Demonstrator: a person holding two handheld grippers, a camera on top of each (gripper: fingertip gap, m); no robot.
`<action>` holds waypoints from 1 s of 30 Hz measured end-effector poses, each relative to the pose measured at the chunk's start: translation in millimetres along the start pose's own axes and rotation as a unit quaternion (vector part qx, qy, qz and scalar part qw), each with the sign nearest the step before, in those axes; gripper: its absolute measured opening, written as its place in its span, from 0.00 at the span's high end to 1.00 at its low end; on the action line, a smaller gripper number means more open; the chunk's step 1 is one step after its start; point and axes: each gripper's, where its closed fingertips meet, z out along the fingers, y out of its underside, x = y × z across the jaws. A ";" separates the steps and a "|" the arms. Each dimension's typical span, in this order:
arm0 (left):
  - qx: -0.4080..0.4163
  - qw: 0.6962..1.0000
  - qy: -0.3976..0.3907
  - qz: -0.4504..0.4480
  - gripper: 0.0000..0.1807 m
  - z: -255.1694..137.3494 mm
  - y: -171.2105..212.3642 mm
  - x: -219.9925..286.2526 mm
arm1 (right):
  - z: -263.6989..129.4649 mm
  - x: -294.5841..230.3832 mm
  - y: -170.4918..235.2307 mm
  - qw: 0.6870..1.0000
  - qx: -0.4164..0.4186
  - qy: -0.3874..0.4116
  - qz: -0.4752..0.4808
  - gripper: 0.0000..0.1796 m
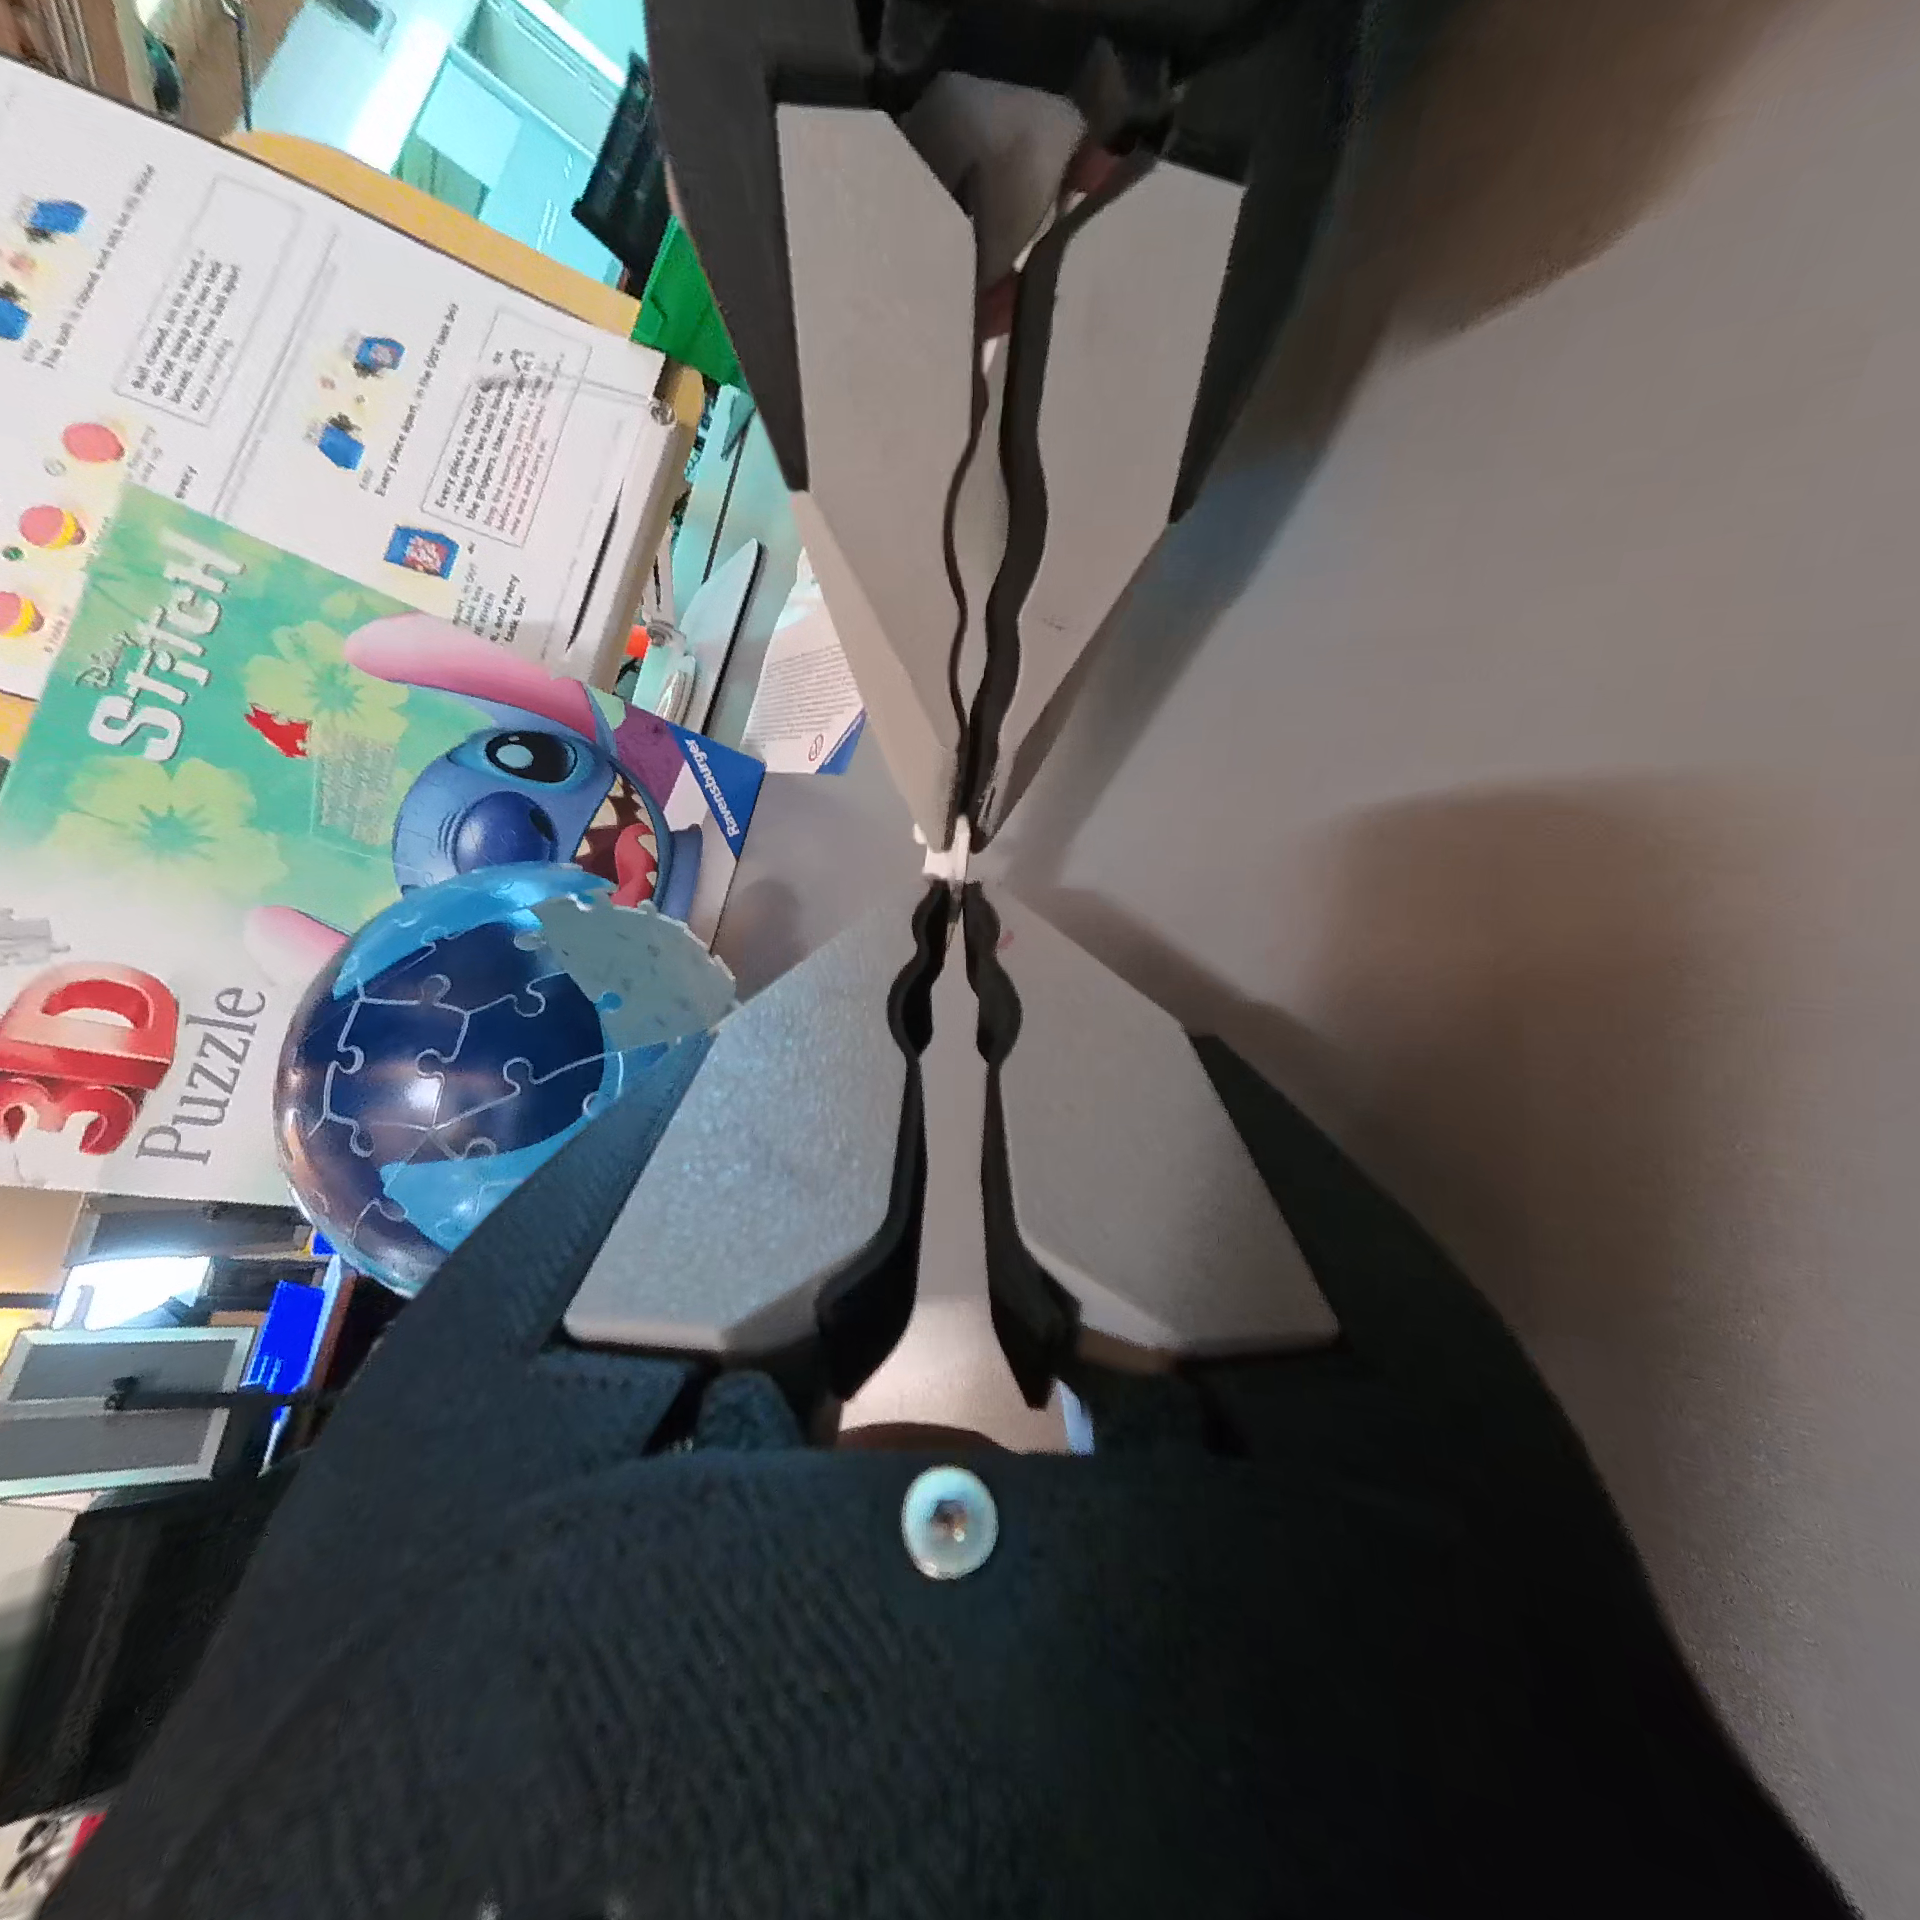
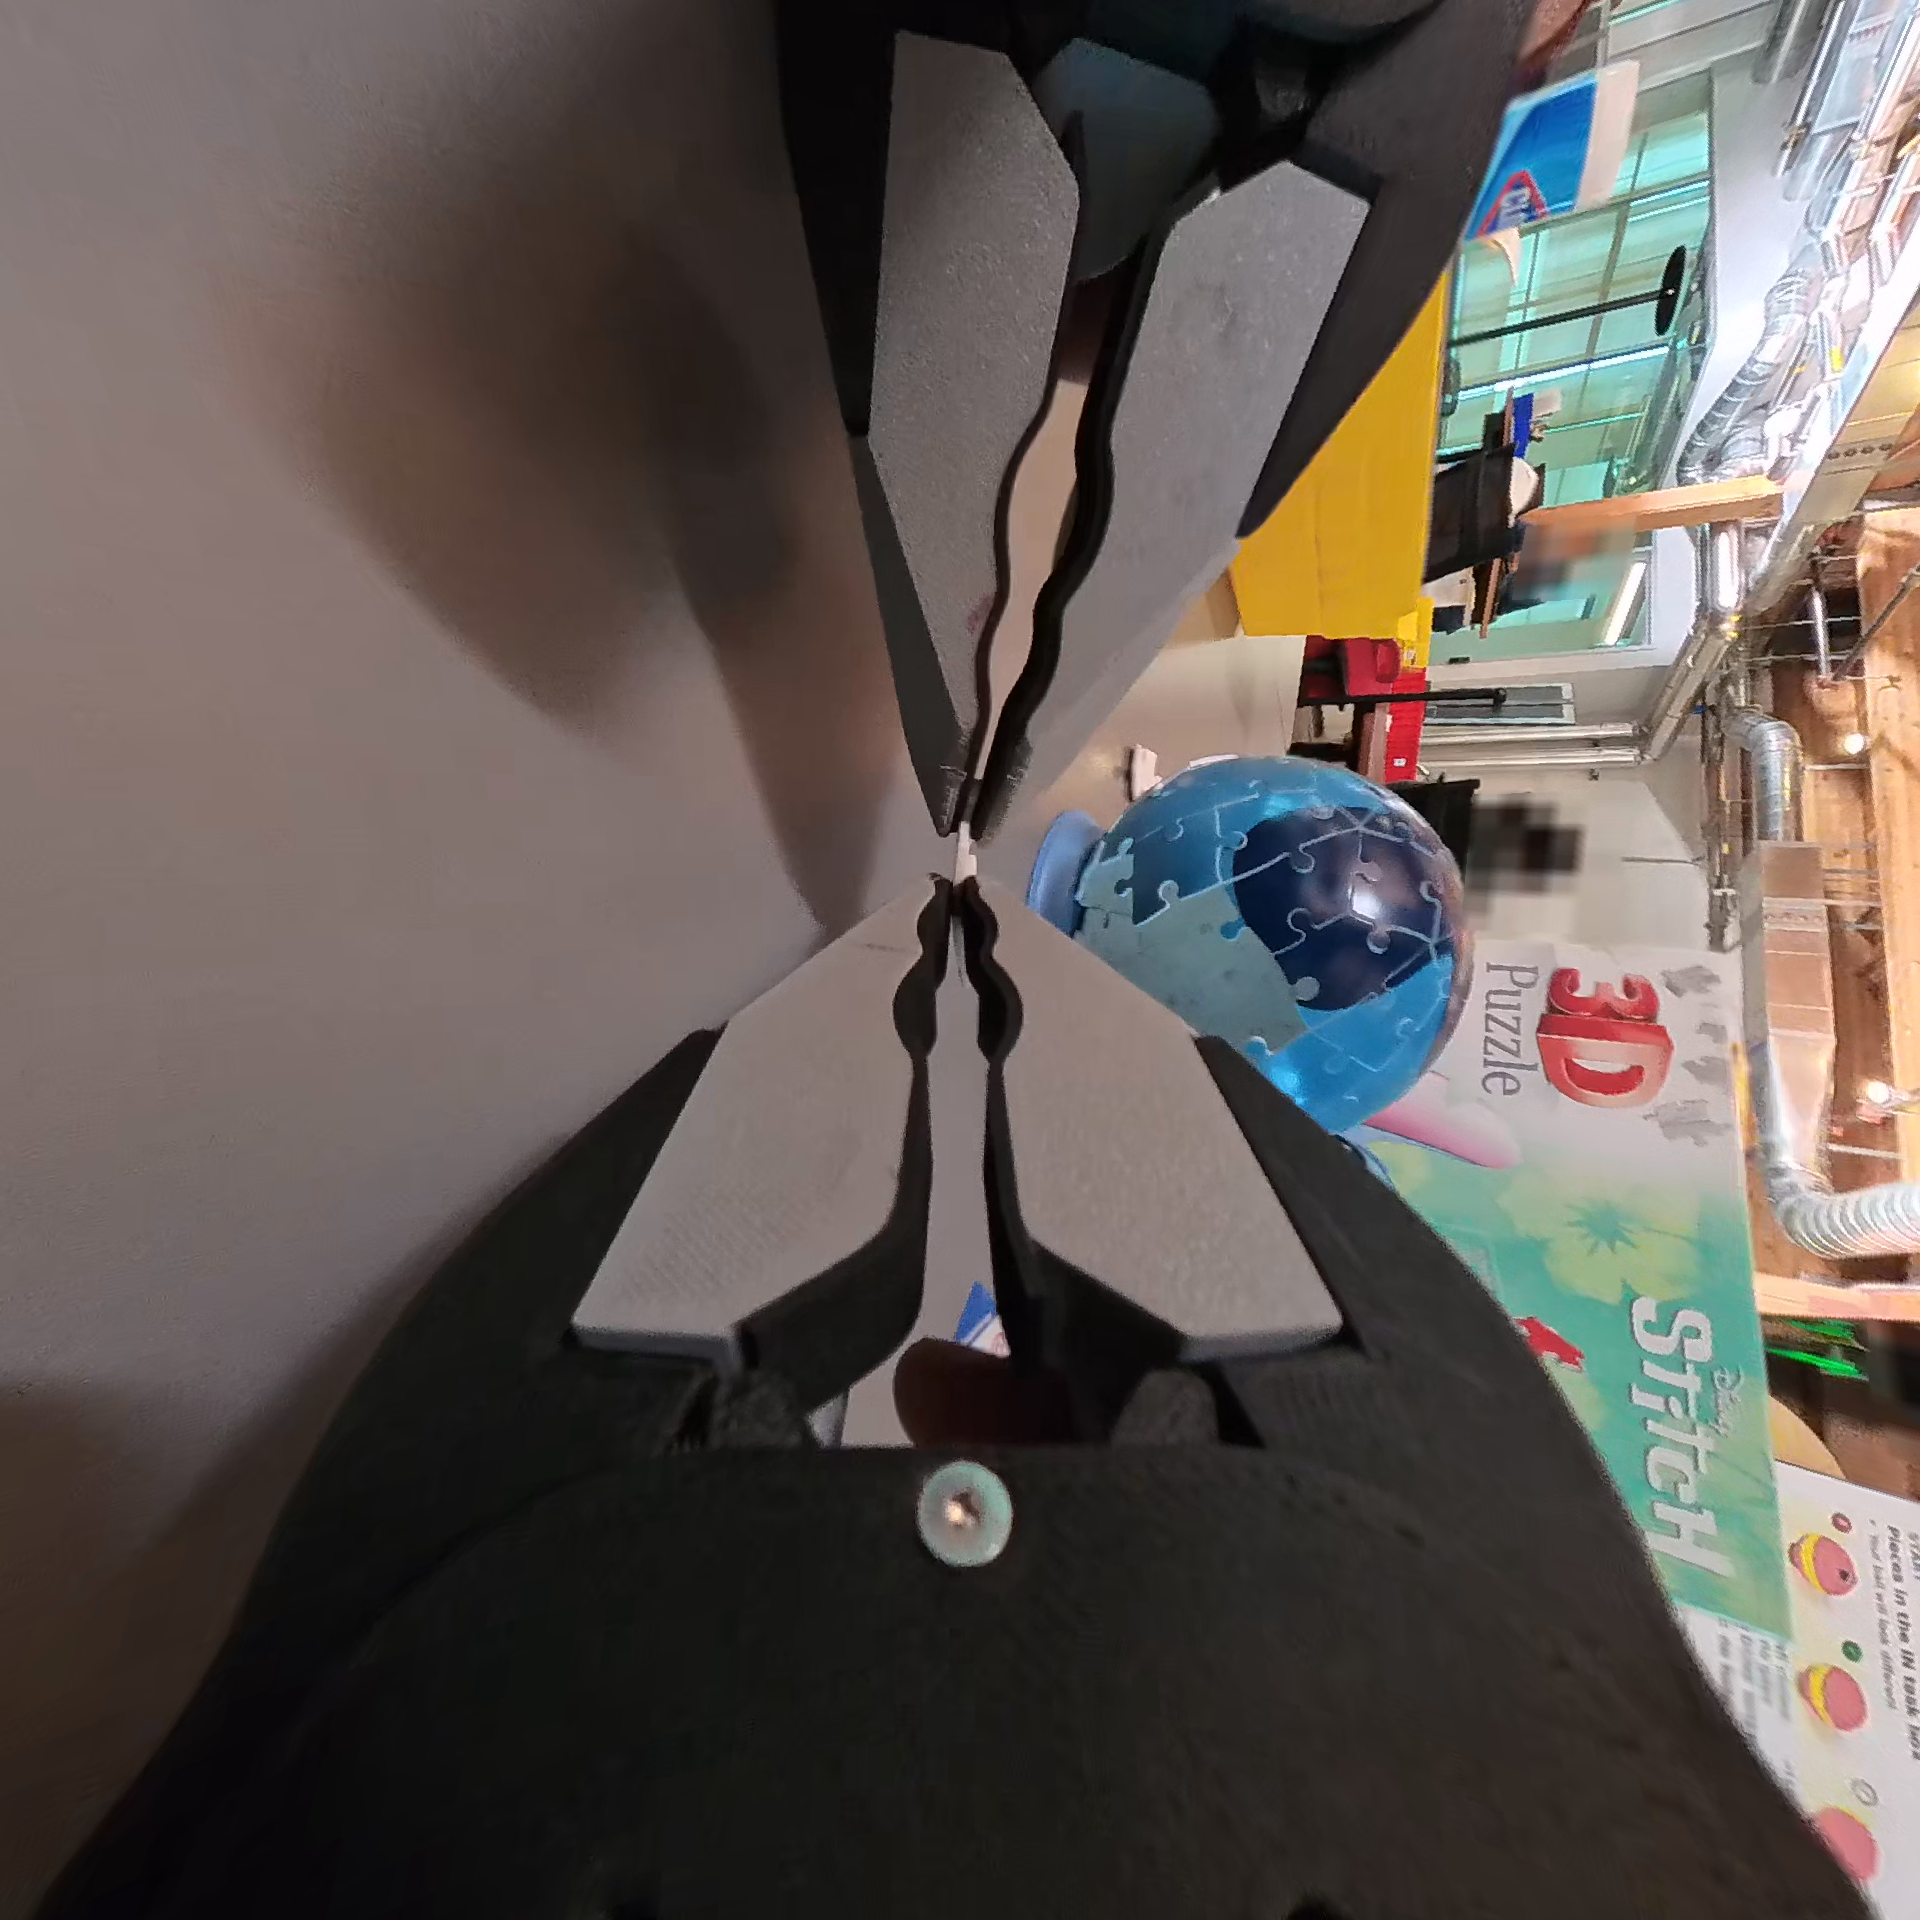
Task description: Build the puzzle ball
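Room first: open workshop-type space behind the table, teal glass partitions in the right wrist view, silver ducting and timber structure along one side, a yellow panel, red furniture farther back. Both views are rolled sideways.

Surface: plain pale grey tabletop, matte, with soft shadows of the tools across it. It fills one whole side of each view.

On it, a large puzzle box lies flat, green floral lid with a blue cartoon character; a white printed instruction sheet lies just beyond it.

Puzzle ball sits beside the box edge, partly built: glossy light and dark blue pieces, an opening showing pale grey piece backs. It rests on a blue stand.

Left gripper and right gripper meet tip to tip over the bare table, apart from the ball. Both have jaws nearly closed at the tips, and a small white puzzle piece is pinched there. Cannot tell which gripper actually bears it, or whether both do.
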 end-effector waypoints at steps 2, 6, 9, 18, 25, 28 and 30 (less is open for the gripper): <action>-0.004 1.000 0.002 0.011 1.00 -0.3 2.7 1.4 | 2.3 -0.4 0.8 1.000 -0.004 -0.001 0.002 1.00; 0.001 0.999 -0.006 0.034 1.00 -0.9 1.0 0.9 | -0.2 -3.8 -2.1 0.999 0.014 -0.019 0.024 0.96; 0.006 0.999 -0.003 0.043 1.00 -1.3 -0.2 2.3 | -3.6 -2.2 -3.7 0.999 0.030 -0.024 0.039 0.99; 0.010 0.999 -0.006 0.049 1.00 -2.4 -0.7 2.2 | -5.7 -2.4 -7.4 0.996 0.053 -0.033 0.059 0.98; 0.009 0.999 -0.006 0.047 1.00 -2.4 0.2 2.2 | -5.6 0.3 -7.6 0.996 0.056 -0.028 0.067 1.00; 0.001 0.999 -0.008 0.033 1.00 -2.2 2.0 1.6 | -3.6 0.7 -6.2 0.997 0.048 -0.021 0.063 1.00; -0.013 1.000 -0.004 0.003 1.00 -2.4 6.4 1.0 | 0.4 1.6 -3.3 0.997 0.035 -0.014 0.060 1.00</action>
